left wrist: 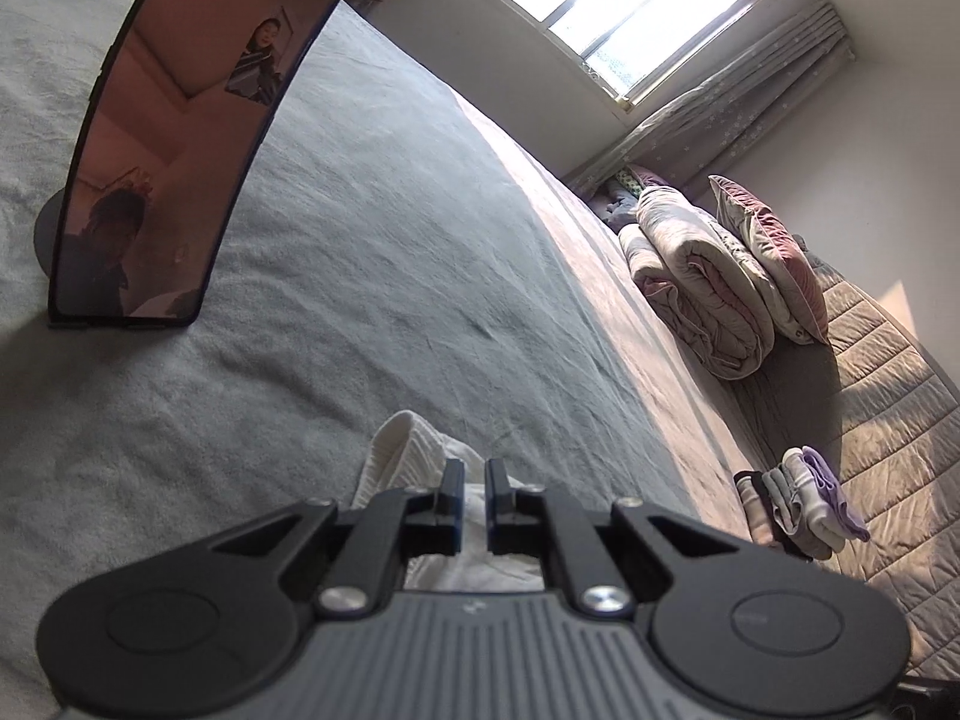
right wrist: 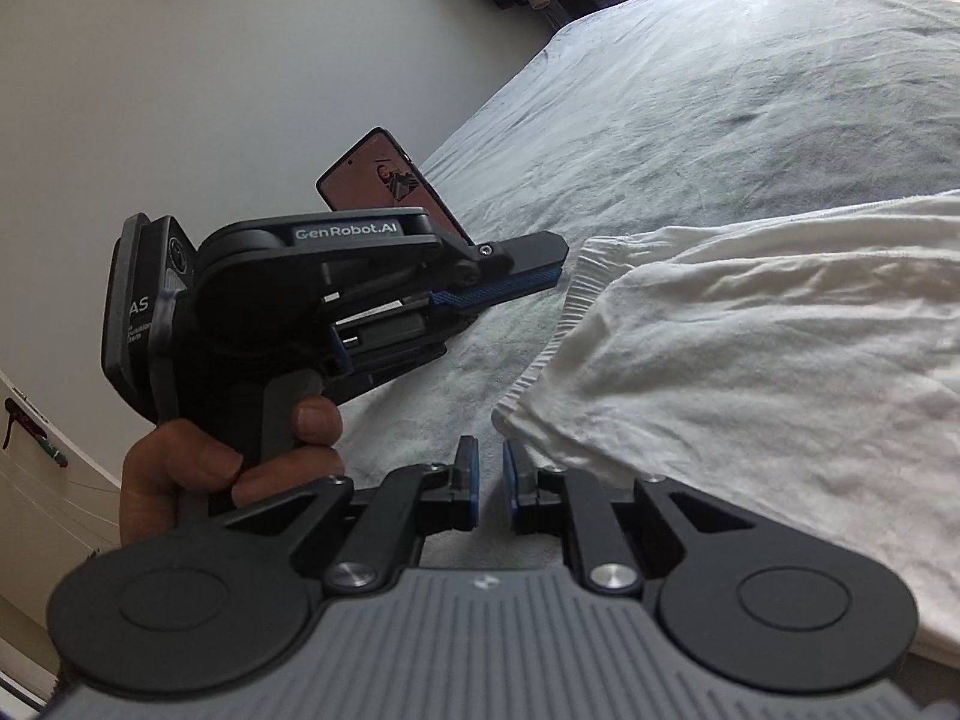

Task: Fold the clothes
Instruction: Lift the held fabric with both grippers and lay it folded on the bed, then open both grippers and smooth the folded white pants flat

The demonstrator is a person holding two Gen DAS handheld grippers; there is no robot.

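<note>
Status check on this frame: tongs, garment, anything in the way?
Left tongs shut, empty, beside white fabric garment edge. Right tongs slightly open, empty. Propped black phone behind, not blocking.

I see hard daylight from the blown-out window striping the bed beneath it, with the near side in shadow. Both fisheye views bend at the dark corners, and the right wrist view looks softer.
</note>
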